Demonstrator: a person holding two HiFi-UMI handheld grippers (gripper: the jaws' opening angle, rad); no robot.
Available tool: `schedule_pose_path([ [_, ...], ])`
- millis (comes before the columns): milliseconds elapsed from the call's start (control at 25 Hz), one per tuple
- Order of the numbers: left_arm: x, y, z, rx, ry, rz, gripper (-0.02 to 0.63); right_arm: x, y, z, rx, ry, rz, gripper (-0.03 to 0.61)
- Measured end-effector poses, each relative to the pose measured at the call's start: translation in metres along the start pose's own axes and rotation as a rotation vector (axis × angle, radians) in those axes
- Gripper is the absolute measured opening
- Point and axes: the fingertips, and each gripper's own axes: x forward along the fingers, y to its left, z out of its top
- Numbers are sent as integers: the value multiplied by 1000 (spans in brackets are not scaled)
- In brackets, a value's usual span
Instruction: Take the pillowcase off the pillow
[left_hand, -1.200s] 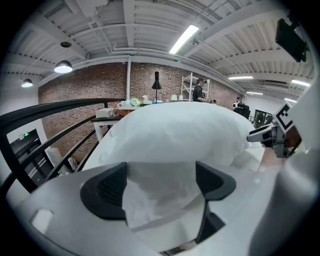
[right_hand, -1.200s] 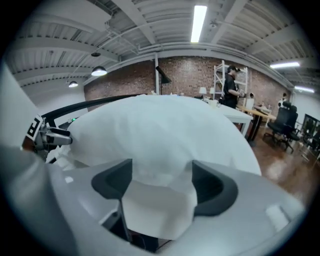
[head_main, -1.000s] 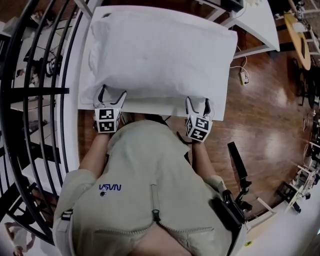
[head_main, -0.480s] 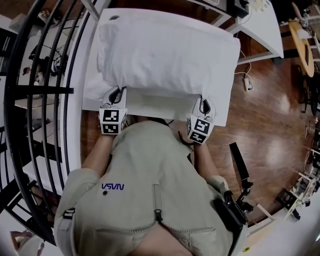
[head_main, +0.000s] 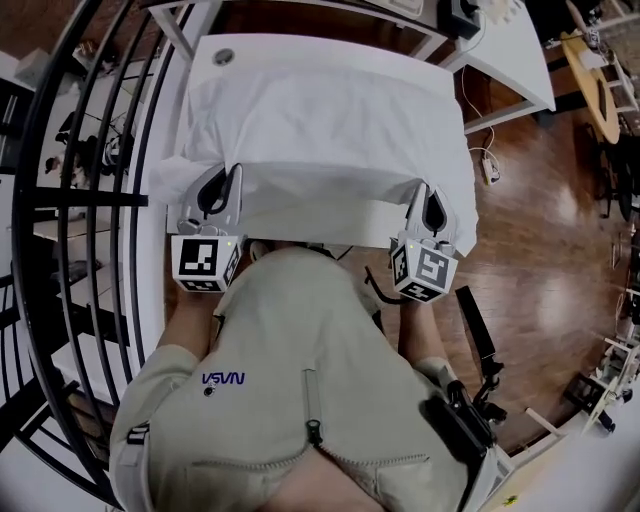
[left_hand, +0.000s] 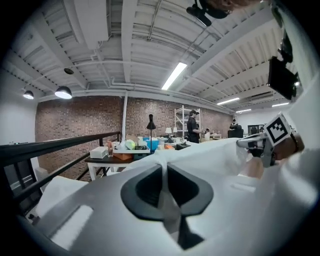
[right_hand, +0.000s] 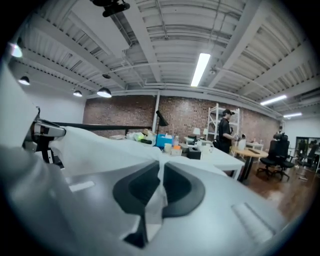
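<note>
Pillowcase (head_main: 330, 130) lies with its long side across the tabletop (head_main: 330, 48), beyond both claws. The left claw (head_main: 222, 190), just closing, and the right claw (head_main: 430, 205) each pinch one end of its near edge.

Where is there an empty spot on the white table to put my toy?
Only the far strip of the table looks bare, between the pillowcase and the rim, beside the round hole. Everywhere else is crowded: the pillowcase covers it, held up by the left gripper and right gripper.
</note>
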Motion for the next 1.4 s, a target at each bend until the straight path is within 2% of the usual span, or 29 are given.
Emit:
schedule_pose_path([
  [200, -26, -4, 63, -9, -82, -28, 18, -21, -5, 61, -28, 40, 49, 9],
  [360, -38, -5, 85, -16, -61, -65, 18, -25, -10, 61, 3, 72, 116, 9],
  [440, -32, -2, 86, -21, -49, -62, 18, -17, -9, 68, -26, 86, 107, 9],
  [600, 2, 20, 90, -8, -31, -22, 18, 26, -7, 80, -68, 54, 106, 9],
  [760, 49, 44, 94, 61, -29, 23, 21, 79, -8, 88, -111, 42, 91, 9],
  [960, 113, 74, 95, 145, -13, 74, 23, 144, 0, 87, -265, 90, 47, 11],
  [1040, 128, 81, 101, 150, -9, 86, 24, 167, 0, 88, -307, 104, 32, 12],
  [1160, 129, 85, 112, 128, -16, 97, 65, 195, -2, 89, -335, 138, 34, 15],
  [1240, 123, 84, 113, 90, -34, 71, 84, 212, -5, 91, -342, 161, 44, 18],
  [1320, 116, 90, 115, 2, -69, 39, 83, 227, -7, 92, -361, 183, 49, 18],
  [1400, 99, 106, 126, -97, -138, 43, 83, 239, -10, 92, -359, 192, 40, 18],
])
